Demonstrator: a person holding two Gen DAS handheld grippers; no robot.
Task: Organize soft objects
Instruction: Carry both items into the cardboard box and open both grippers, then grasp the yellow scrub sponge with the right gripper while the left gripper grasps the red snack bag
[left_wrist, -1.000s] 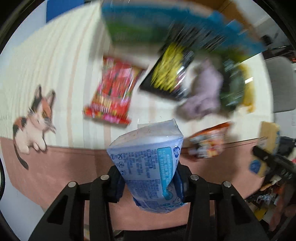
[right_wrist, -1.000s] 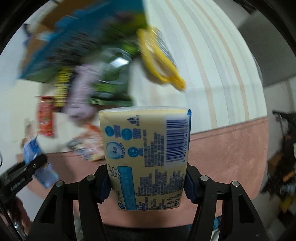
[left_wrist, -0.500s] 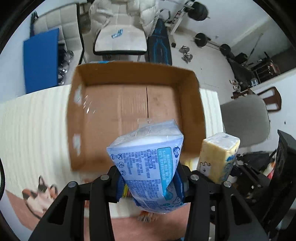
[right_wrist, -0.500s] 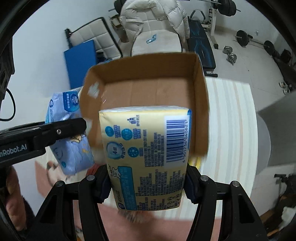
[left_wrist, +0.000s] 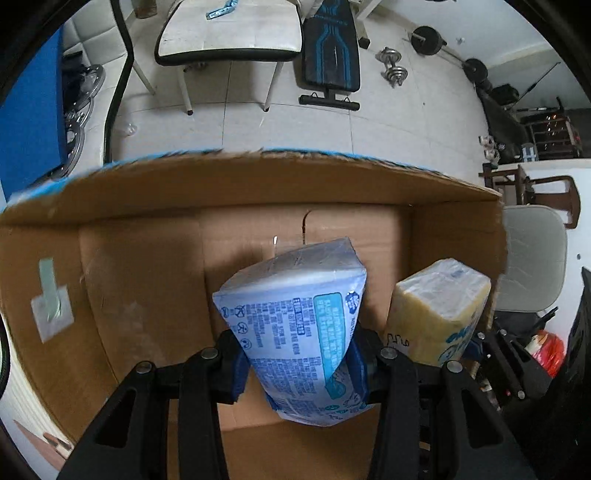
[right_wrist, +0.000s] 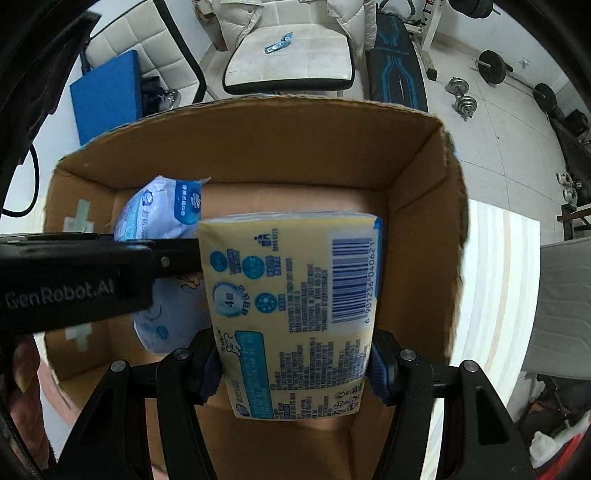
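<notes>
A: Looking along the left wrist view, the left gripper (left_wrist: 295, 354) pinches the blue tissue pack (left_wrist: 295, 332) from both sides, held over the cardboard box (left_wrist: 258, 184), above the middle of its floor. The yellow tissue pack (left_wrist: 439, 314) shows near the box's right wall.

B: And the right wrist view?

A: The right gripper (right_wrist: 295, 365) is pressed onto the yellow tissue pack (right_wrist: 291, 314), barcode side facing the camera, above the box floor (right_wrist: 280, 199) toward its right wall. The blue pack (right_wrist: 162, 221) hangs toward the box's left wall, the left gripper's black body (right_wrist: 92, 273) crossing in front of it.

B: How should they be dropped?

A: I'd lower each pack close to the box floor before spreading the fingers, keeping the two apart so they land side by side, flat, not propped on a wall
</notes>
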